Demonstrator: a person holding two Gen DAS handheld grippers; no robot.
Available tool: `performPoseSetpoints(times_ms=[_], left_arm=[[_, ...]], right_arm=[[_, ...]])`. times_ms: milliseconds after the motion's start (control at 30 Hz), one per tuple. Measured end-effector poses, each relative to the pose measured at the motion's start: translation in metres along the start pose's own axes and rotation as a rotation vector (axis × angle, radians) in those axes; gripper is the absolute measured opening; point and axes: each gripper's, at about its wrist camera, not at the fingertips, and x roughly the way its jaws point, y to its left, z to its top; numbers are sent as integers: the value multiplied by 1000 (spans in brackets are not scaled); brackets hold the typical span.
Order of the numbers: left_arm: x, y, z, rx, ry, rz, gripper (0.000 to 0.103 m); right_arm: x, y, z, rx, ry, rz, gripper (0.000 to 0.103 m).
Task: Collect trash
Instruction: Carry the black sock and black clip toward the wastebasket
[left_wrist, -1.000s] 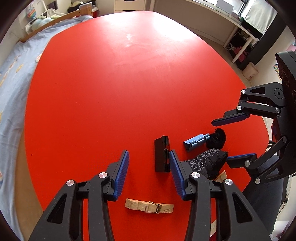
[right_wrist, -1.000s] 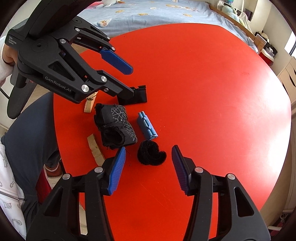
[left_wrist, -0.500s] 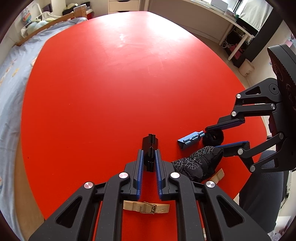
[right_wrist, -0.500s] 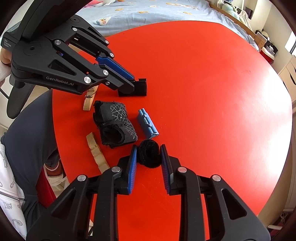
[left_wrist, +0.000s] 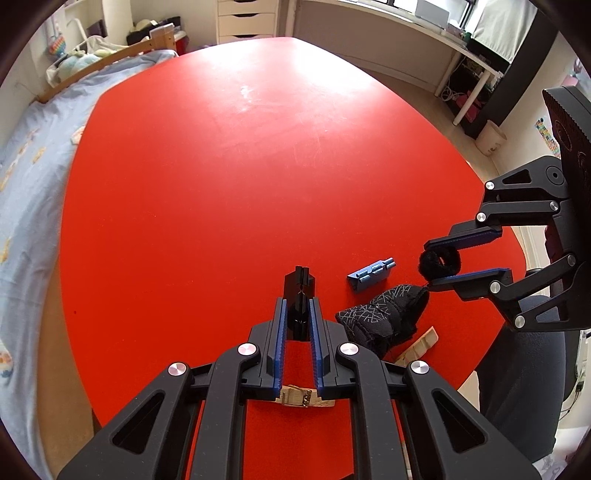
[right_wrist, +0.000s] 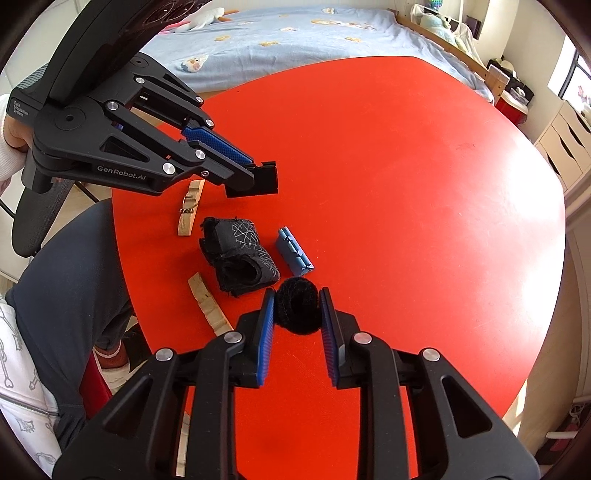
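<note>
Both claws grip trash over the glossy red tabletop.
Your left claw pinches a hard black plastic clip; your right claw squeezes a fuzzy black ring, slightly lifted.

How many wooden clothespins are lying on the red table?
2. One wooden clothespin lies under the left gripper, beside the black glove. The other clothespin lies near the table edge, in front of the glove. More may be hidden under the grippers.

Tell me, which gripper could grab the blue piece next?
Neither yet. The left gripper holds the black clip, the right gripper the fuzzy ring. Once emptied, probably right: the blue piece lies nearer.
</note>
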Motion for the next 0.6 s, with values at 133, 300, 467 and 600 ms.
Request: performPoseSetpoints(times_ms=[133,300,467,600], left_arm=[[-13,-7,-2,13,-24,8,11],[-34,-17,-11,27,-64,8,11],[-58,-27,-24,44,-112,9,11],[-78,-37,-37,47,-158,4,11]], right_arm=[[-20,4,-2,51,-43,-20,23],[-48,16,-8,89,-97,-54,23],[-74,27,-16,130,-146,-83,23],[-93,39,-23,164,-199,-108,23]])
